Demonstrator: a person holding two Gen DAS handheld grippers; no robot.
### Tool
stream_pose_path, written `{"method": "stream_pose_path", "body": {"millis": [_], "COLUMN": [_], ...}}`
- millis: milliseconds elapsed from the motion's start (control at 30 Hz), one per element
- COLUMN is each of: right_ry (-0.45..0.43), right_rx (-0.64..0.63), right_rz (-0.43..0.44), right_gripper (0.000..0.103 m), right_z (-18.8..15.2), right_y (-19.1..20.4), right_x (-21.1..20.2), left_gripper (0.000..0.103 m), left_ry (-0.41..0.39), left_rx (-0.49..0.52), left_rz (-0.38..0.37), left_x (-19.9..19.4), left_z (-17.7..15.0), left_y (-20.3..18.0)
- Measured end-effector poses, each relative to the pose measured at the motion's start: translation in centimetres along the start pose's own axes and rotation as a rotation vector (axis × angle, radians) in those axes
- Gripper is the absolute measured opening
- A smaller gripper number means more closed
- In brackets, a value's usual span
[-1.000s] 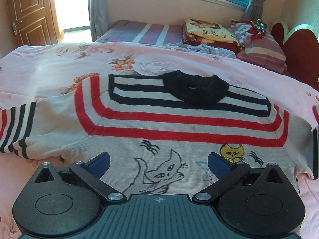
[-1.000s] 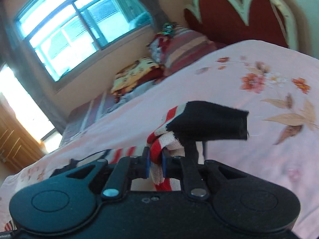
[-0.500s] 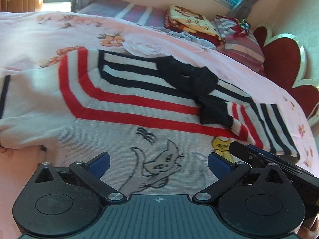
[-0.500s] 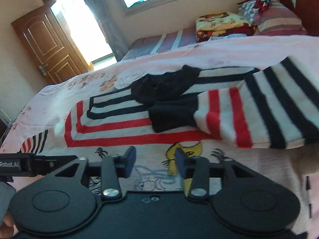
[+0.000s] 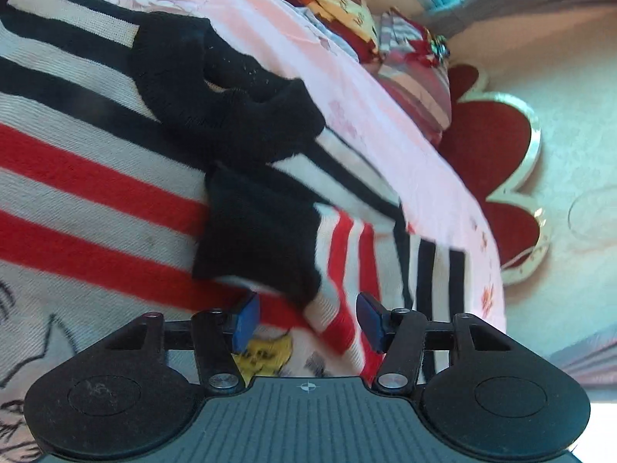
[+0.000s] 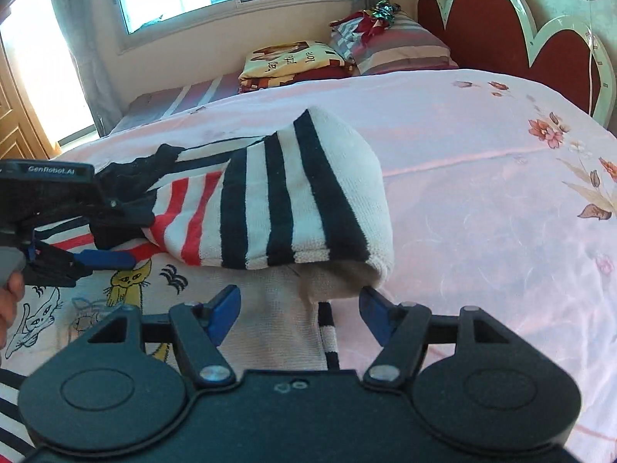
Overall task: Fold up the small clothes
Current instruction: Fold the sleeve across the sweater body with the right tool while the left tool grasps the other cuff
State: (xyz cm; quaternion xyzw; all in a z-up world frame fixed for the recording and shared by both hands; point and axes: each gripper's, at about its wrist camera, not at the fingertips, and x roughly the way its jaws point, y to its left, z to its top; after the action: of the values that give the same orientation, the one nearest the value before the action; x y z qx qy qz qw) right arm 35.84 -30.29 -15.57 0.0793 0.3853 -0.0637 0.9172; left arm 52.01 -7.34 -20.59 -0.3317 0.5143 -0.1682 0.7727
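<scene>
A second ago the right gripper [image 6: 299, 314] was clamped on the black cuff of the striped sleeve [image 6: 293, 200] and lifted it over the bed; now its jaws have just been opening and stand released, with the sleeve folded across the sweater [image 5: 77, 208] just ahead of its fingertips and only the loose fold near them. The left gripper [image 5: 306, 322], spread wide over the cat print before, has been closing part way and sits low by the sleeve's cuff [image 5: 262, 235], gripping nothing. "GenRobot.AI" reads on the left gripper's body, left of the right gripper.
</scene>
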Motion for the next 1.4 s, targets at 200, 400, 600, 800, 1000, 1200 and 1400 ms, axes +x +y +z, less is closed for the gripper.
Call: {"method": "stream_pose_path", "body": {"millis": [200,400,600,800,1000,1200,1400], "right_ry": [-0.001,0.004,0.011,-0.007,0.019,0.065,0.025], "right_rx": [0.032,0.038,0.031,0.008,-0.003,-0.020,-0.007], "right_rz": [-0.021,-0.058,0.001,0.053,0.078,0.097,0.170], "right_gripper": [0.070,0.068,0.042,0.028,0.028,0.029,0.040], "right_z": [-0.8,-0.7,0.0,0.5,0.2,0.1,0.3], "right_y": [-1.4,-2.1,-0.8,0.9,0.3,-0.3,-1.5], "right_x": [-0.2,0.4,1.4,1.7,1.4,0.8,-2.5], "left_gripper": [0.043,0.012,0.011,0.011,0.011,0.012,0.088], "left_ry": [-0.081,-0.231,-0.365,-0.376,-0.360,-0.365,-0.353], "left_rx": [-0.027,-0.017,0.101,0.041,0.005,0.109,0.091], "left_rz": [-0.013,0.024,0.033,0.134,0.200,0.285,0.363], "left_x": [1.7,-0.9,-8.9,-11.7,-10.3,-12.3,-15.5], "left_z": [0.0,0.3,1.4,0.2,-1.9,-2.6,-3.6], "left_y": [-0.6,-0.7,0.0,5.3,9.3,8.3,9.3]}}
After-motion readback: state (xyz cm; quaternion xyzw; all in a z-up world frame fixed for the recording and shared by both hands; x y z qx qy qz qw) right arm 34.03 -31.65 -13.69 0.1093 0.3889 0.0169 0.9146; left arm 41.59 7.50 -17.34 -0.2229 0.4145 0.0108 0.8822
